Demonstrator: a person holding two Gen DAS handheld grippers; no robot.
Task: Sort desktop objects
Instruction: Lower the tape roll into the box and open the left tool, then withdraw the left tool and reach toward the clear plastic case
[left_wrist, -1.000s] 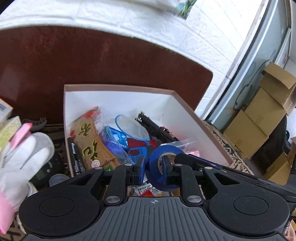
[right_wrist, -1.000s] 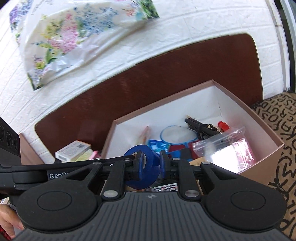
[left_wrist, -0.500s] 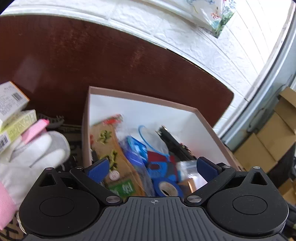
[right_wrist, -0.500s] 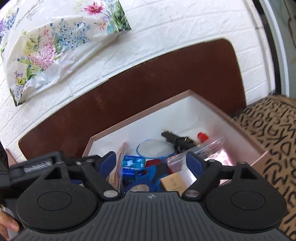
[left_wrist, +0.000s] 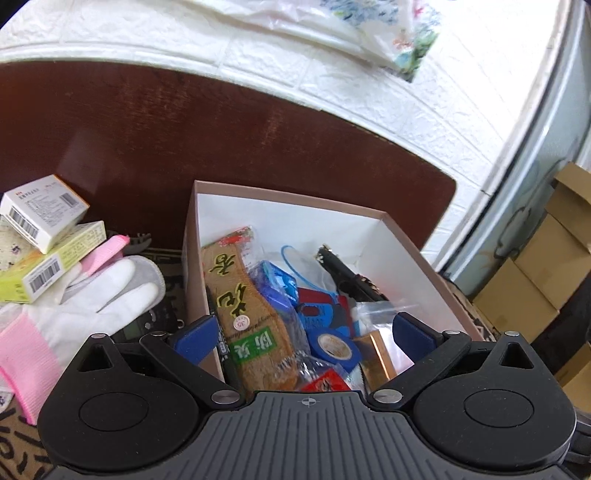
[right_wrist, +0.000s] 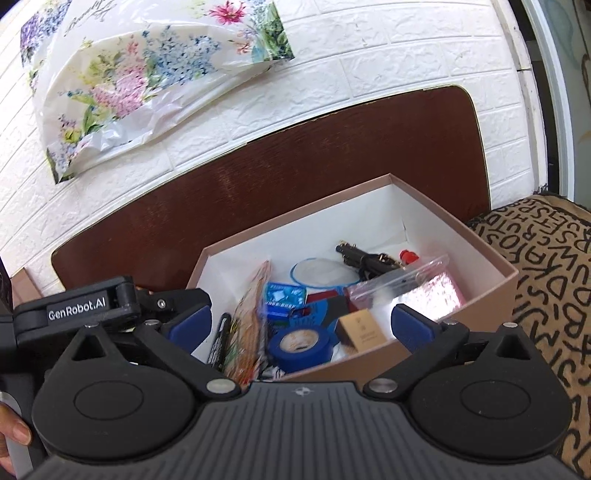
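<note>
Blue tape (right_wrist: 300, 348) lies in the cardboard box (right_wrist: 491, 295), on top of the other small things, near the front wall. Both tongs have just been opening, and now they stand wide apart with nothing between them. The left tongs (left_wrist: 312, 334) and the right tongs (right_wrist: 301, 325) both hang over the near edge of the box, apart from the tape.

The box already looks quite full. It holds a long brown snack pack (left_wrist: 243, 306), a black marker (right_wrist: 218, 339), a small tan box (right_wrist: 364, 328), a clear zip bag (right_wrist: 410, 288), a blue packet (right_wrist: 284, 295) and a black clip-like thing (right_wrist: 365, 258) at the back. So much of the sorting seems done.

Some things are not in yet. To the left of the box, on the surface, lie a white and pink glove (left_wrist: 85, 295) and two small medicine boxes (left_wrist: 44, 240) stacked one on the other. A dark gadget (left_wrist: 147, 325) peeks out under the glove; what it is cannot be told. These probably come next.

The glove lies partly on that gadget, so it may get in the way. The box is crowded too.
</note>
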